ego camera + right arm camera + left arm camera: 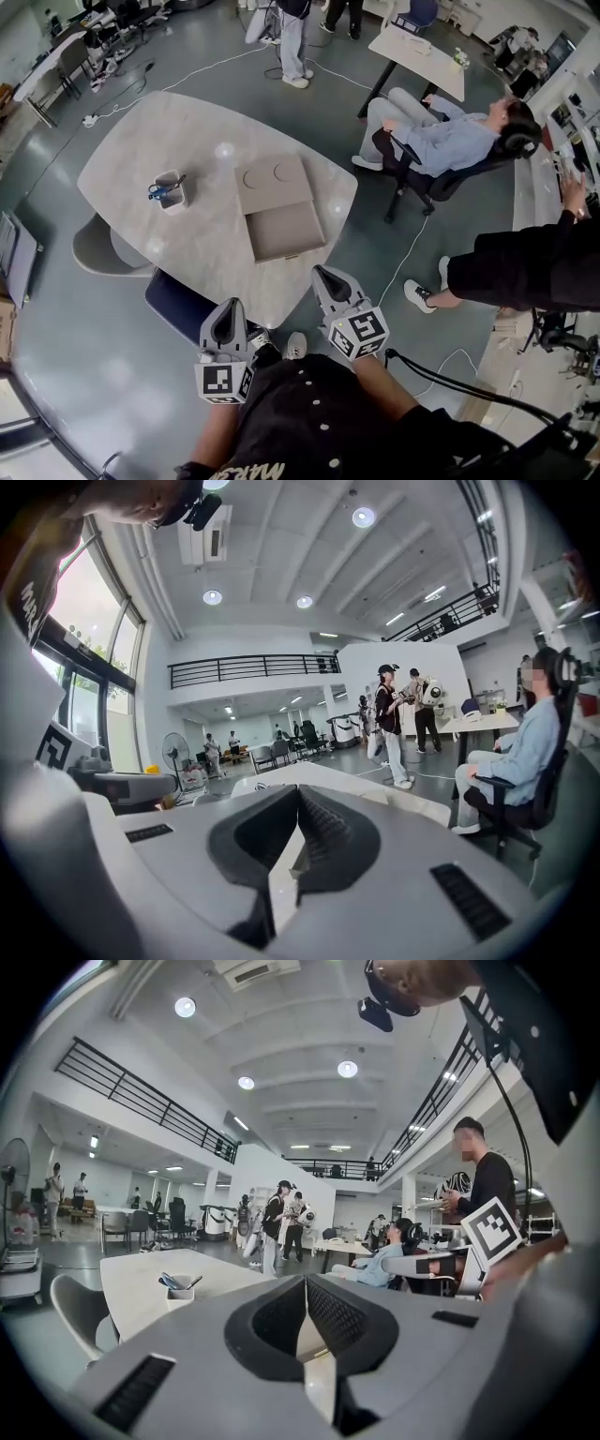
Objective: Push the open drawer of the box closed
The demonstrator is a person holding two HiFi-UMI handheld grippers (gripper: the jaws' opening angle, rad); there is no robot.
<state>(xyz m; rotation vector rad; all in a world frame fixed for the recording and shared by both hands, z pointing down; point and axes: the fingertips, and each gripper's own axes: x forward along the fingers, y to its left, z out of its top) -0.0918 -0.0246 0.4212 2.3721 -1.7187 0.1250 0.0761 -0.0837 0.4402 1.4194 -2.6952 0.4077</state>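
A flat beige box (272,183) lies on the pale marble table (131,159), and its open drawer (286,231) is pulled out toward me. Both grippers hover off the table's near edge, short of the drawer. My left gripper (232,306) is to the drawer's lower left with its jaws together and nothing between them. My right gripper (322,273) is closer, just below the drawer's front right corner, also shut and empty. In the left gripper view the closed fingertips (305,1283) point over the table; the right gripper view shows its jaws meeting the same way (298,794).
A small white cup of pens (171,190) stands left of the box. A grey chair (98,248) and a dark blue chair (178,305) are tucked under the table's near side. One person reclines in an office chair (441,141) at the right; another in black (534,262) sits nearer.
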